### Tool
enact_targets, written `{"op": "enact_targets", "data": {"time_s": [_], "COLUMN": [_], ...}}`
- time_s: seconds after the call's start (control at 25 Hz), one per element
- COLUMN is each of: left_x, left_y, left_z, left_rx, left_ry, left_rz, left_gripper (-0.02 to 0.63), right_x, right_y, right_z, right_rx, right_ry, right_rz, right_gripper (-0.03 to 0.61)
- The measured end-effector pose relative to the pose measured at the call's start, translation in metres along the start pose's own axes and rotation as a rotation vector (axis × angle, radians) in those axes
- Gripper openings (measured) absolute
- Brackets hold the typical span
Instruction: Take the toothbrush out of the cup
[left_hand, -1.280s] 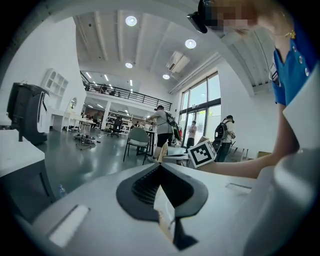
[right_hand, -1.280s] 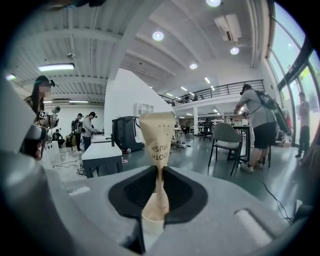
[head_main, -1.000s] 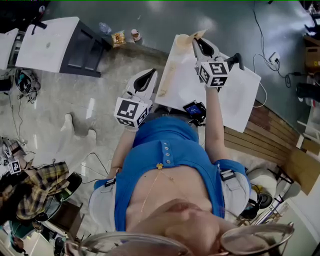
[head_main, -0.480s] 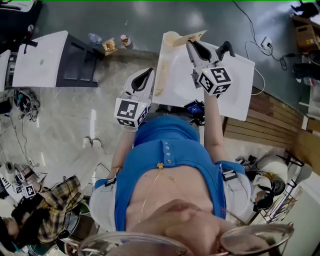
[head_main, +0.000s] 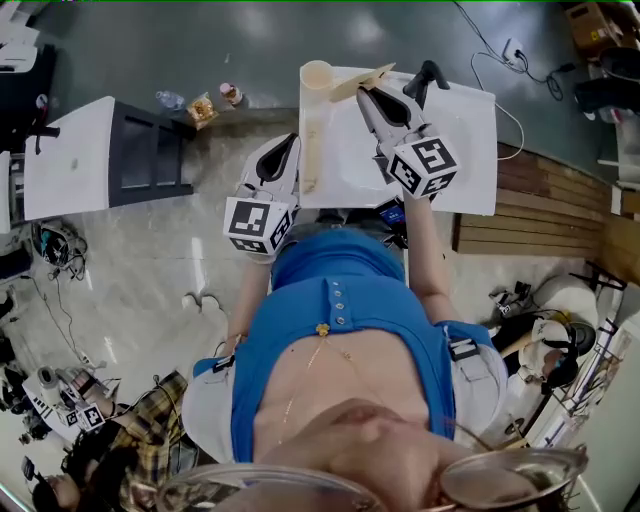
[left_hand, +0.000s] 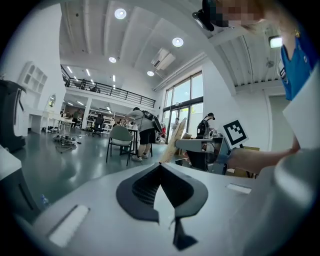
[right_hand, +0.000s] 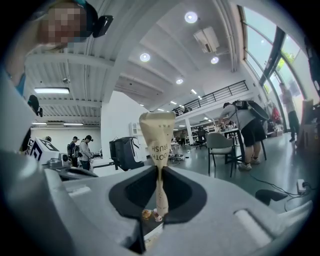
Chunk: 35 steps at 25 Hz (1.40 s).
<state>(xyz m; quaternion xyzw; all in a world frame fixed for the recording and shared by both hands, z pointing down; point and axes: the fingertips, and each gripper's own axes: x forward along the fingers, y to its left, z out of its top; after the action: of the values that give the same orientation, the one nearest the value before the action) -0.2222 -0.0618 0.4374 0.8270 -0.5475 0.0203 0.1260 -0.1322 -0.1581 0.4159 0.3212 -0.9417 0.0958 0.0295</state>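
At table's (head_main: 450, 150) 11 o'clock corner, wrapped toothbrush (head_main: 360, 82), pinched by right gripper (head_main: 372, 95), has been drawn to 3 o'clock of cup (head_main: 316, 75) rim, apparently clear: extraction judged done. Left gripper (head_main: 291, 142) is pressed shut, empty.

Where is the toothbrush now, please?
In the head view, the paper-wrapped toothbrush is pinched in the right gripper, just right of the cup.

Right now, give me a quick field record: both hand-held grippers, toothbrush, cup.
left hand-held gripper: shut, empty
right hand-held gripper: shut on toothbrush
toothbrush: paper-wrapped, held in the air
cup: at a corner of the white table, apart from the toothbrush
task state: toothbrush looks clear of the cup
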Motion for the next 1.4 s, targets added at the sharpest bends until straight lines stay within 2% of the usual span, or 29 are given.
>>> {"op": "enact_targets", "data": {"time_s": [0.68,1.4], "left_x": [0.05,0.117], "left_y": [-0.04,-0.159], "left_z": [0.0,0.001], "left_rx": [0.008,0.014], "left_ry": [0.03,0.04], "left_rz": [-0.086,-0.103], "left_gripper": [0.002,0.0], "right_x": [-0.054,-0.165], "right_y": [-0.018,-0.11], "right_z": [-0.012,-0.017], "right_rx": [0.034,0.089], "right_ry": [0.034,0.068], "right_rz": [-0.024,-0.041], "right_gripper": [0.031,0.028]}}
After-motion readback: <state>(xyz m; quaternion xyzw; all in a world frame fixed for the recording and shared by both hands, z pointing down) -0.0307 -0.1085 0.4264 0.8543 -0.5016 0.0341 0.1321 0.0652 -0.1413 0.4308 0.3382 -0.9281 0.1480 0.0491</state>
